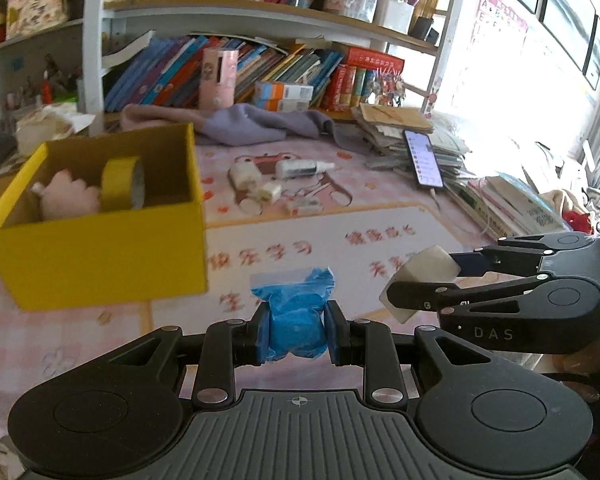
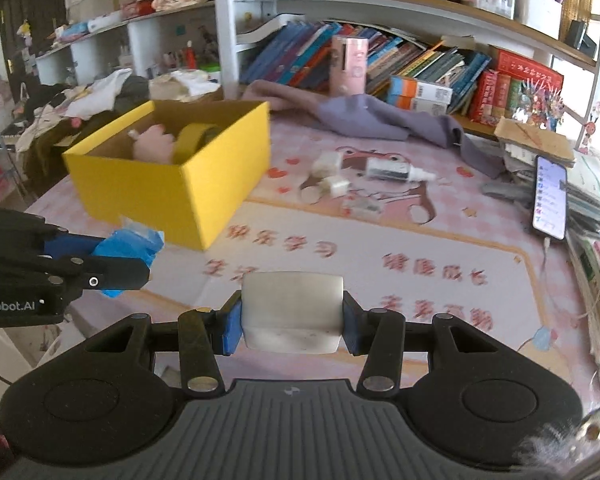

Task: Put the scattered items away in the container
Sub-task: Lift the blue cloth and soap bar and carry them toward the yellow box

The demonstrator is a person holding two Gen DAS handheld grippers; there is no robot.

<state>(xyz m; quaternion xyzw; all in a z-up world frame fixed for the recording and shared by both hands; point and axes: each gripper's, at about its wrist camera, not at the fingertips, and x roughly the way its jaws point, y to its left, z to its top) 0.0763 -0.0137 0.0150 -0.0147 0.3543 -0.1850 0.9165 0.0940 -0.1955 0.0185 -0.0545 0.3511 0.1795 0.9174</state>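
The left gripper (image 1: 296,330) pinches a crinkled blue plastic packet (image 1: 294,316). The right gripper (image 2: 292,320) clamps a smooth, rounded white block (image 2: 293,310), possibly soap. The open yellow cardboard box (image 1: 100,256) fills the left of the left wrist frame, nearer the left gripper, and holds a yellow tape roll (image 1: 122,184) and a pink plush (image 1: 66,196). Small white bottles (image 2: 396,170) lie scattered at mid-frame on the pink printed mat (image 2: 420,248).

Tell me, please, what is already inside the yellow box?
Inside the yellow box sit a roll of yellow tape, standing on edge, and a pink plush item beside it. The near wall hides the floor, so anything lying lower cannot be seen.
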